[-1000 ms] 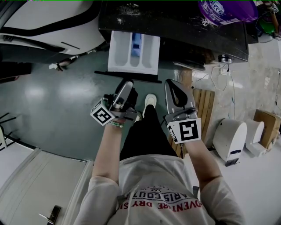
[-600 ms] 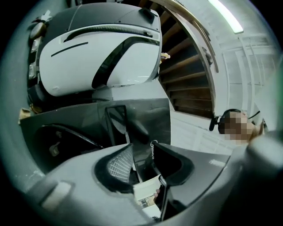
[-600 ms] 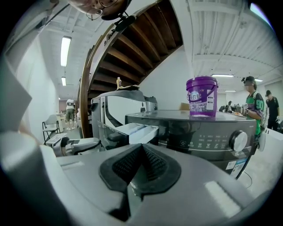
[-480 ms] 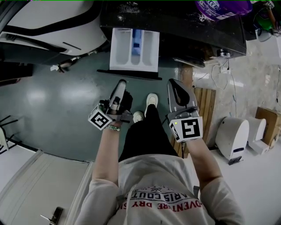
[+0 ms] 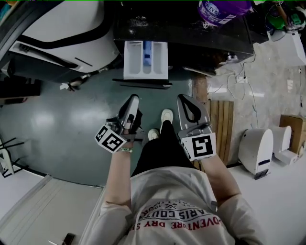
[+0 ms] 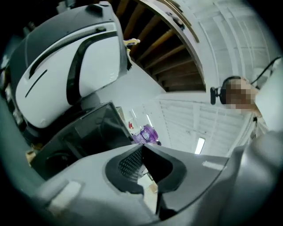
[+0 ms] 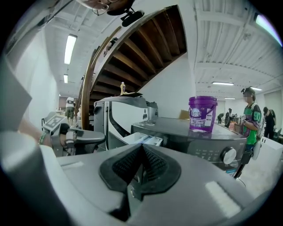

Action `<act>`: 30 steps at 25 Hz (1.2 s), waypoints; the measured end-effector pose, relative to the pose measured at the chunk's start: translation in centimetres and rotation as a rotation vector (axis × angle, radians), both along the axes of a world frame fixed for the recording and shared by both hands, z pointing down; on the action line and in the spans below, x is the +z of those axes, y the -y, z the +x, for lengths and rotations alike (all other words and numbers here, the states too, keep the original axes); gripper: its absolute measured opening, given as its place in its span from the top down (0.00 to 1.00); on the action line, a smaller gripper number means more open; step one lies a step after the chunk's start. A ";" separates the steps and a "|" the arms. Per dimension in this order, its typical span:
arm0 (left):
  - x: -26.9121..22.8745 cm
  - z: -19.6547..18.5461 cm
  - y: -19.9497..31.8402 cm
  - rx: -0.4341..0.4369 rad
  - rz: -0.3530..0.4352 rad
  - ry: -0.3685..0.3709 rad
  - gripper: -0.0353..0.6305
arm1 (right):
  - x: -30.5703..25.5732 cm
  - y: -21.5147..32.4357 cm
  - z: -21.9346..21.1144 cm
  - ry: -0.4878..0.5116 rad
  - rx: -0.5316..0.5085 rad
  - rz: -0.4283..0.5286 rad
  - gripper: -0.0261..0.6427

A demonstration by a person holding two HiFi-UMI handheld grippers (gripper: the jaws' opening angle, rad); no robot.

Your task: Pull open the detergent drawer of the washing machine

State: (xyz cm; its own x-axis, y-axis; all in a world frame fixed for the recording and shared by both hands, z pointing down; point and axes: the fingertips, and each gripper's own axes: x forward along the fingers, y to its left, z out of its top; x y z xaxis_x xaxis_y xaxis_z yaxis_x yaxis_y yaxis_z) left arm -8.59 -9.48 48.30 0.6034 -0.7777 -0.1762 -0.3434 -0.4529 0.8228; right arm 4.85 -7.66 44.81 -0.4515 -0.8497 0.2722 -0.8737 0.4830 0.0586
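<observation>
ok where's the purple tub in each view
Head view: purple tub at top edge, right of centre, atop the dark washer.
Left gripper view: tub small, at mid-frame.
Right gripper view: tub right of centre, on the washer.
Shared landmark: white black-striped machine.

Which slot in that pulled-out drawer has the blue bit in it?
The middle slot of the detergent drawer: it holds the blue insert, while the slots either side are plain white.

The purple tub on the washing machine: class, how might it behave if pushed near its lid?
The purple tub tapers to a narrower base, so a high push may tip it. The washing machine top looks smooth, so a low push probably slides it. Its fill is hidden, so weight is unclear.
</observation>
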 end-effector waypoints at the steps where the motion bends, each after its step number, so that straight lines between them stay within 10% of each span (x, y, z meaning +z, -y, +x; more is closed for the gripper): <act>1: -1.0 0.1 -0.3 0.014 0.022 0.065 0.96 | -0.8 -0.3 -0.2 0.004 0.005 0.004 0.96; 15: -14.1 -0.8 -2.9 0.031 0.314 0.580 0.96 | -10.2 -3.1 -0.4 0.010 0.018 0.108 0.96; 30: -24.7 0.4 -3.7 0.019 0.542 0.807 0.96 | -17.3 -3.6 -0.3 0.023 -0.021 0.230 0.96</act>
